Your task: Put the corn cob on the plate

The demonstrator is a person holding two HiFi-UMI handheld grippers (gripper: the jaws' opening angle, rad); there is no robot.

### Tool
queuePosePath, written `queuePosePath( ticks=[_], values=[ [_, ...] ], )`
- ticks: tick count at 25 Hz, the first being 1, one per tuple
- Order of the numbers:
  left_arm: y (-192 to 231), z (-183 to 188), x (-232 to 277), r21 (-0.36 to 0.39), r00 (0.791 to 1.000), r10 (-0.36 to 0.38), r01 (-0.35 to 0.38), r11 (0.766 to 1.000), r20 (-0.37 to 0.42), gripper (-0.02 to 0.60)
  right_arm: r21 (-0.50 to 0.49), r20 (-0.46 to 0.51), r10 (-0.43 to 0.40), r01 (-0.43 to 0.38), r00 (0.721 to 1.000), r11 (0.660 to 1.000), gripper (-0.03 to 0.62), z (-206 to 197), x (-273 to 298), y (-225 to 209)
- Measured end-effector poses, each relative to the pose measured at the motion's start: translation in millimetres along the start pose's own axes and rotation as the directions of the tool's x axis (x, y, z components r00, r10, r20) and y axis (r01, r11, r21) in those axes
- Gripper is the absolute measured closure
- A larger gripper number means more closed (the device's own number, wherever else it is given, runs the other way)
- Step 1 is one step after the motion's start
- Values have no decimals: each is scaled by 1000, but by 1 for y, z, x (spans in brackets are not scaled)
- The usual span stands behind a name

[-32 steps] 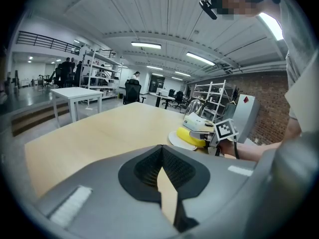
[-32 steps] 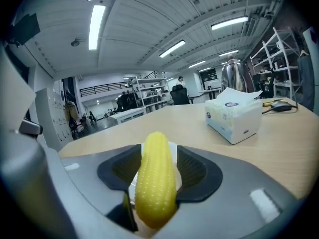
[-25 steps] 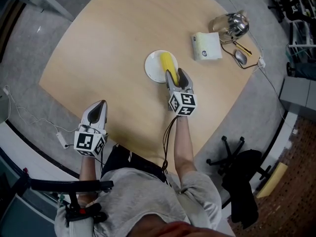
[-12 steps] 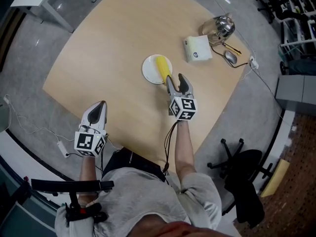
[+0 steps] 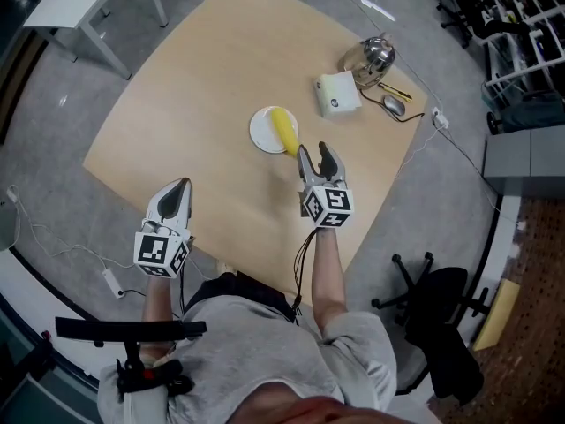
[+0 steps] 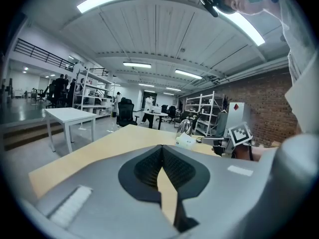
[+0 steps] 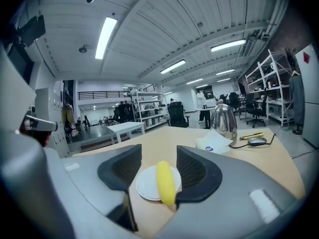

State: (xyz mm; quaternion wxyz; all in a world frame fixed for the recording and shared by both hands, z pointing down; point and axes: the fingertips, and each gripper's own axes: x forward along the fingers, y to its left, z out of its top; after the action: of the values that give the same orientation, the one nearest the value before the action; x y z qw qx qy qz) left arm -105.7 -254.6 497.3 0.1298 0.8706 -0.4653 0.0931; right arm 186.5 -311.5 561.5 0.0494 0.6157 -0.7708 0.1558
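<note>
The yellow corn cob (image 5: 284,131) lies on the small white plate (image 5: 259,134), near the middle of the big wooden table (image 5: 194,69). One end of the corn sticks out a little over the plate's edge, on the side toward the person. The right gripper (image 5: 313,152) is just behind that end. Its jaws are wide apart and hold nothing. The left gripper (image 5: 181,188) is off to the side, over the near edge of the table and well apart from the plate. Its jaws are pressed together with nothing in them. At the far corner of the table stand a shiny metal kettle (image 5: 371,54) and a white pack of tissues (image 5: 338,94), close to each other. A computer mouse (image 5: 393,104) with a cord lies beside them.
</note>
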Motion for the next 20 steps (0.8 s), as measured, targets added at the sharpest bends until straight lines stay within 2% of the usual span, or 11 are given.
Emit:
queuePosePath(
  ticks=[9,14,20],
  values=[
    [-17,34,-21,36,996,-35,32,999,78,561,4,89,-33,32,996,999,375,40,-58,12],
    [-33,61,-53,56,993,-48,42,998,110,561,0,124,-48,49,991,999,387,70,-107,28],
    [-38,62,-62,74,988,-71,61,995,138,561,-4,149,-73,74,986,997,402,71,-132,34]
  ],
)
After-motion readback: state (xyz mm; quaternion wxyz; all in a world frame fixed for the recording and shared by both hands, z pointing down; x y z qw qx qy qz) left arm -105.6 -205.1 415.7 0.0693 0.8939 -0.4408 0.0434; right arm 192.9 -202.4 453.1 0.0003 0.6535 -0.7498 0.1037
